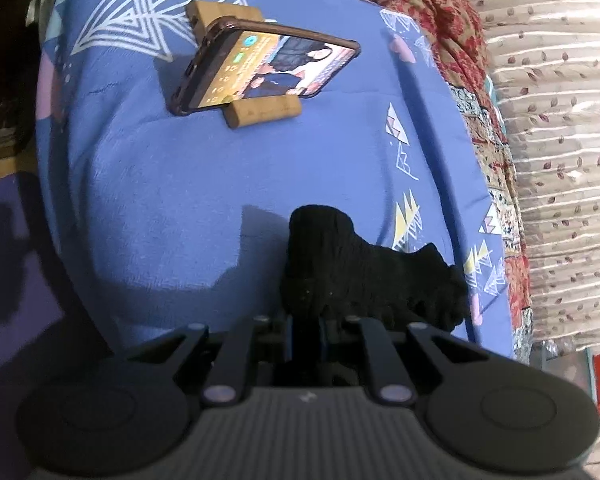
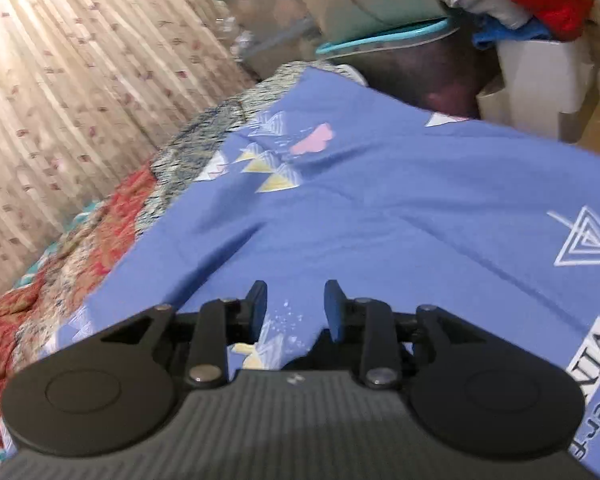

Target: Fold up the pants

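Left wrist: one pants (image 1: 364,276), one phone (image 1: 260,68).

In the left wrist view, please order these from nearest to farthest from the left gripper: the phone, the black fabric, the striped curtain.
1. black fabric: clamped in the left gripper.
2. phone: farther up the blue sheet, propped on a wooden stand.
3. striped curtain: beyond the bed's right edge.

A bed covered by a blue sheet (image 1: 188,184) printed with white triangle patterns carries a wooden stand (image 1: 260,114) holding a lit phone (image 1: 260,68) tilted on its side, a bunched black garment (image 1: 360,276), and a red patterned quilt (image 1: 452,32) along one edge.
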`<state>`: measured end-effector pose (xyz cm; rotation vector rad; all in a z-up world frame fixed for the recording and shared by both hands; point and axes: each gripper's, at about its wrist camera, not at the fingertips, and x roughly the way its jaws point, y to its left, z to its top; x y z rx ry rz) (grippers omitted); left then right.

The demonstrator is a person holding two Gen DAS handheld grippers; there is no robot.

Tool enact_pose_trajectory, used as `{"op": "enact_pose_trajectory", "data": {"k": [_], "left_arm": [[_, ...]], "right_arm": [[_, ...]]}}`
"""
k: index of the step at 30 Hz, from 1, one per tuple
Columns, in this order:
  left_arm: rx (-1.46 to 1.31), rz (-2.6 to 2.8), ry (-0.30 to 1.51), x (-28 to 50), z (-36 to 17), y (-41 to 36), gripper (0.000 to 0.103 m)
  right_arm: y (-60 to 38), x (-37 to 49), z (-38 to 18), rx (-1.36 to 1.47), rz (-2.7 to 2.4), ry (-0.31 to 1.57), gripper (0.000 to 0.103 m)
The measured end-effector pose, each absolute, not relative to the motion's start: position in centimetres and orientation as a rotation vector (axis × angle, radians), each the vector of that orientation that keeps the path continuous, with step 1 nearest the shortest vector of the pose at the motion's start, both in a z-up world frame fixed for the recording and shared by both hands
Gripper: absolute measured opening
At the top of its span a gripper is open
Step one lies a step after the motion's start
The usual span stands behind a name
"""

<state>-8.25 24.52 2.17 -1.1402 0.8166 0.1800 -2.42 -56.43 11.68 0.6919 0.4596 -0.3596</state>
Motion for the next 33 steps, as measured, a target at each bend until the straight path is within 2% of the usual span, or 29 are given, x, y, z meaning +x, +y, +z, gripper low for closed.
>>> {"op": "enact_pose_trajectory", "data": {"k": [4, 6, 11, 12, 13, 14, 16, 18, 21, 25, 28, 29, 30, 31, 33], "left_arm": [[-1.109, 0.188, 0.845, -7.4, 2.5, 24.5, 0.01], [-1.096, 0.19, 0.851, -7.0, 2.8, 24.4, 0.01], [-1.089, 0.189, 0.838, -7.3, 3.5, 23.9, 0.01], [-1.088, 0.189, 0.835, -7.4, 3.6, 23.8, 0.01], [-1.087, 0.188, 0.832, -7.5, 3.8, 23.7, 0.01], [-1.085, 0.187, 0.83, -7.6, 3.9, 23.5, 0.01], [-1.079, 0.177, 0.828, -7.7, 4.3, 23.2, 0.011], [-1.064, 0.153, 0.841, -7.7, 4.4, 22.6, 0.011], [-1.031, 0.109, 0.902, -7.5, 3.4, 20.8, 0.011], [-0.924, 0.115, 1.004, -7.5, 1.2, 17.8, 0.011], [-0.882, 0.111, 1.022, -8.1, 1.1, 17.1, 0.016], [-0.881, 0.1, 1.025, -8.5, 1.4, 17.3, 0.017], [-0.883, 0.094, 1.022, -8.9, 1.8, 17.7, 0.02], [-0.891, 0.09, 1.008, -9.7, 2.4, 18.3, 0.026], [-0.911, 0.063, 0.955, -11.2, 3.7, 20.0, 0.03]], "right_arm": [[-56.4, -7.8, 7.6, 0.717, -0.346, 0.469, 0.04], [-56.1, -9.2, 5.1, 0.76, -0.361, 0.5, 0.047], [-54.9, -7.4, 1.5, 0.889, -0.357, 0.584, 0.048], [-54.6, -6.5, 1.6, 0.89, -0.342, 0.587, 0.038], [-54.2, -5.5, 2.0, 0.882, -0.333, 0.6, 0.019], [-53.6, -4.4, 3.7, 0.83, -0.371, 0.63, 0.008], [-54.1, -4.8, 5.1, 0.823, -0.384, 0.584, 0.008], [-56.9, -9.2, 9.9, 0.822, -0.414, 0.378, 0.008], [-58.6, -12.3, 11.6, 0.784, -0.454, 0.32, 0.008], [-60.6, -16.9, 9.8, 0.728, -0.569, 0.409, 0.01], [-61.8, -18.6, 5.4, 0.845, -0.684, 0.591, 0.025], [-61.9, -19.4, 4.6, 0.896, -0.722, 0.597, 0.029], [-62.0, -22.2, 4.3, 0.995, -0.802, 0.487, 0.029], [-62.0, -22.2, 4.3, 0.995, -0.802, 0.487, 0.033], [-61.8, -24.0, 5.5, 0.997, -0.903, 0.405, 0.036]]}}
